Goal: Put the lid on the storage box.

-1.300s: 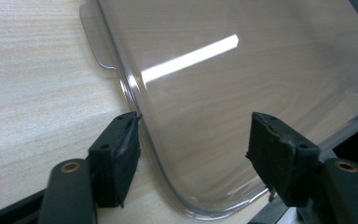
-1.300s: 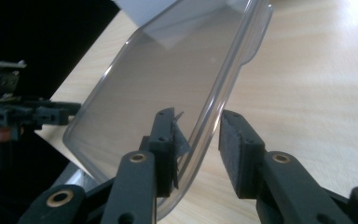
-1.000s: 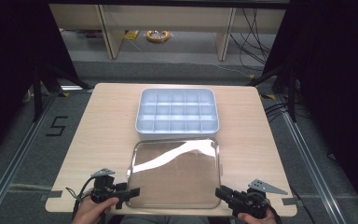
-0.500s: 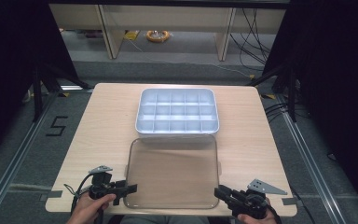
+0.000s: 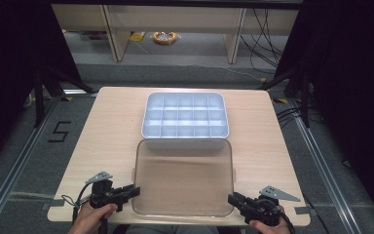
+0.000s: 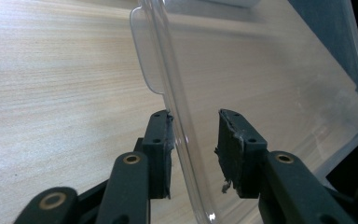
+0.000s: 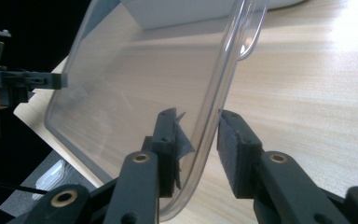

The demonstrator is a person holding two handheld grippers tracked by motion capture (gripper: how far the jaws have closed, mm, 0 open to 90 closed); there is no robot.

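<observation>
A clear plastic lid (image 5: 182,178) lies on the table in front of a white compartment tray (image 5: 185,143), whose cells look empty. My left gripper (image 5: 135,191) is at the lid's front left corner. In the left gripper view it (image 6: 195,135) stands open, with the lid's rim (image 6: 177,121) between the jaws and against the left one. My right gripper (image 5: 231,199) is at the front right corner. It (image 7: 196,133) is open too, straddling the lid's rim (image 7: 214,112) with small gaps on both sides.
The wooden table (image 5: 112,136) has bare strips left and right of the tray and lid. Its front edge runs just under the grippers. Dark curtains flank the table, and shelving legs and cables stand on the floor beyond it.
The bright glare on the lid a second ago is gone, so its tilt has changed. Both grippers have stayed at its front corners, the left one shifting slightly inward.
</observation>
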